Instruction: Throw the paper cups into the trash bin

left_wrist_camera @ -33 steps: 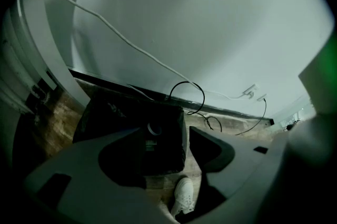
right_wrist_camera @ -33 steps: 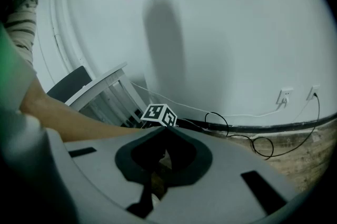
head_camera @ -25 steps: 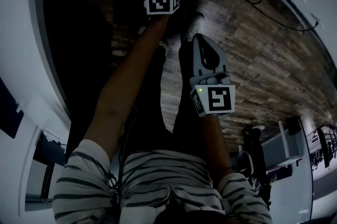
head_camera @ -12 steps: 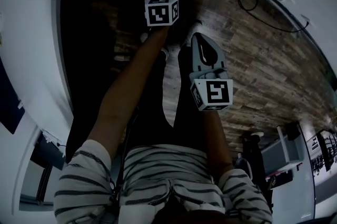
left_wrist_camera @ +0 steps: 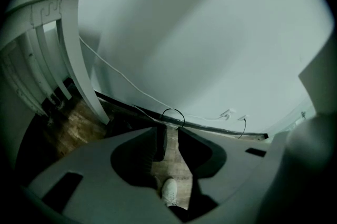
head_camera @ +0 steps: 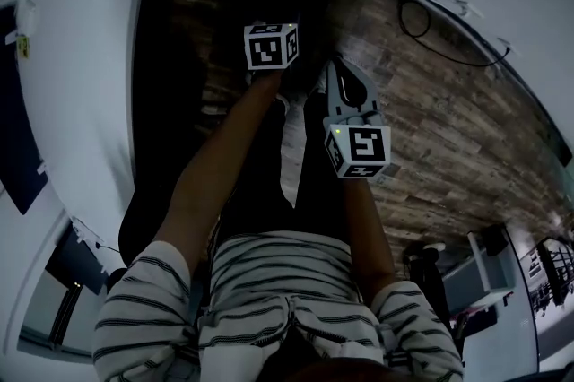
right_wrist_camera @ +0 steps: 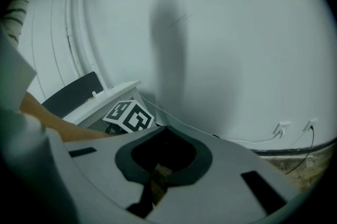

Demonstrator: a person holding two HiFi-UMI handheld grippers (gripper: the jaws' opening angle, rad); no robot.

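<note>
Paper cups: unseen; likely light, crushable, take by rim. Left gripper (left_wrist_camera: 170,134) just closing, narrow gap, empty; right gripper (right_wrist_camera: 164,131) closed, empty.

You stand on a wood-plank floor (head_camera: 448,129) that runs to a white wall (left_wrist_camera: 210,33). A black cable (head_camera: 400,16) loops on the floor by the skirting, near two wall sockets (left_wrist_camera: 227,113). Your white sneaker (left_wrist_camera: 169,191) rests on the planks. A white bench (head_camera: 81,102) stands at your left.
</note>
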